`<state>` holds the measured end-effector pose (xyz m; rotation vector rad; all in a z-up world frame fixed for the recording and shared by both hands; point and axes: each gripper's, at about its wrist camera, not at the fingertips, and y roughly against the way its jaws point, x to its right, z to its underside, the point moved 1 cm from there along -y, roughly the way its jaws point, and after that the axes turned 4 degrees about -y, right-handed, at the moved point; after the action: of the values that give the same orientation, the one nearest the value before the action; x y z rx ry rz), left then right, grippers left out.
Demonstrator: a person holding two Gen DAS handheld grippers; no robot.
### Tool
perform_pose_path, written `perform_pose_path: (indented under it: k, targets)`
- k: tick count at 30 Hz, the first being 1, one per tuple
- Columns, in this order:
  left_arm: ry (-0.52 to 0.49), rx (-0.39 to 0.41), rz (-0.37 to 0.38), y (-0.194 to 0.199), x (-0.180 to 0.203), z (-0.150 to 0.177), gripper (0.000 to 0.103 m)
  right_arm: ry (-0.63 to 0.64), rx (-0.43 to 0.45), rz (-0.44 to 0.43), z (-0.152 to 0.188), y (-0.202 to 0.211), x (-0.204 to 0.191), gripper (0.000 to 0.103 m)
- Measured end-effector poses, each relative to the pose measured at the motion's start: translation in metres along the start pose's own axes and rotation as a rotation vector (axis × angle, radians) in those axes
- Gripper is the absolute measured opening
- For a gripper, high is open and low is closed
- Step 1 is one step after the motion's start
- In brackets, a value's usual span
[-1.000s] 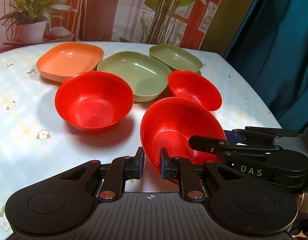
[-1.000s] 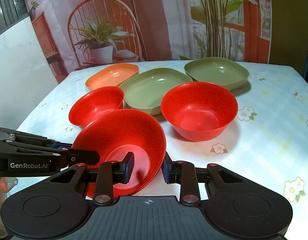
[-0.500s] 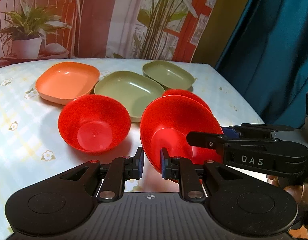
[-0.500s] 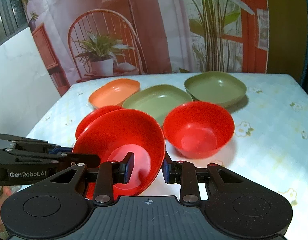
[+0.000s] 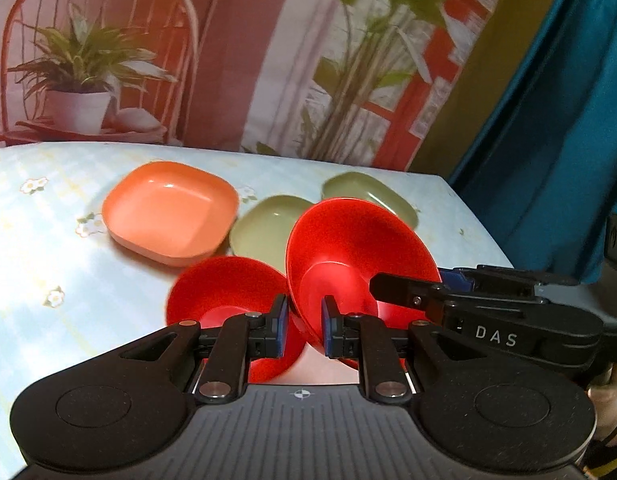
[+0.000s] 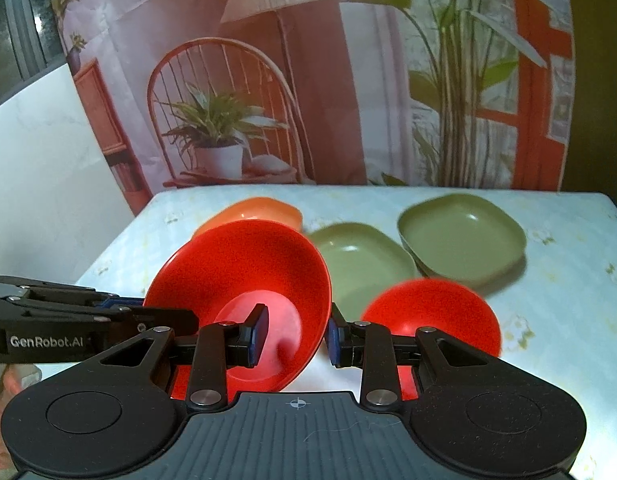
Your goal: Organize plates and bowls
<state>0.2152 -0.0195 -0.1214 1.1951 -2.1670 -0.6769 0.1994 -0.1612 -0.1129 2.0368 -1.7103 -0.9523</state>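
Red bowl (image 5: 348,256) tilted, lifted above the table (image 5: 48,248), near its front edge. Rim clamped on 2 sides: by left gripper (image 5: 304,328), by right gripper (image 6: 294,336). Second red bowl (image 6: 436,312) on the table just beside. Farther back, orange plate (image 5: 168,208) and 2 green plates (image 6: 460,236) (image 6: 356,256).

"DAS" on right tongs (image 5: 388,288); "GenRobot.AI" on left tongs (image 6: 164,316).
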Motion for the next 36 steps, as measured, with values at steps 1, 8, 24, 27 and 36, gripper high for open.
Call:
perform_pose_path:
  k: [1,8,24,27,36]
  targets:
    - [0.007,-0.002,-0.003,-0.001,-0.003,-0.002,0.018,-0.001,0.001,-0.003,-0.002,-0.004,-0.001,0.028]
    - [0.027,-0.031,-0.056,-0.009,-0.021,0.002,0.018,-0.015,-0.019,-0.013,-0.003,-0.036,-0.009,0.028]
    - [0.092,-0.074,-0.14,-0.02,-0.049,0.021,0.019,0.041,-0.076,-0.028,0.01,-0.076,-0.037,0.031]
    - [0.088,-0.073,-0.153,-0.02,-0.05,0.021,0.019,0.069,-0.078,-0.027,0.011,-0.08,-0.041,0.031]
    - [0.087,-0.065,-0.181,-0.019,-0.051,0.022,0.019,0.136,-0.072,-0.008,0.017,-0.086,-0.05,0.031]
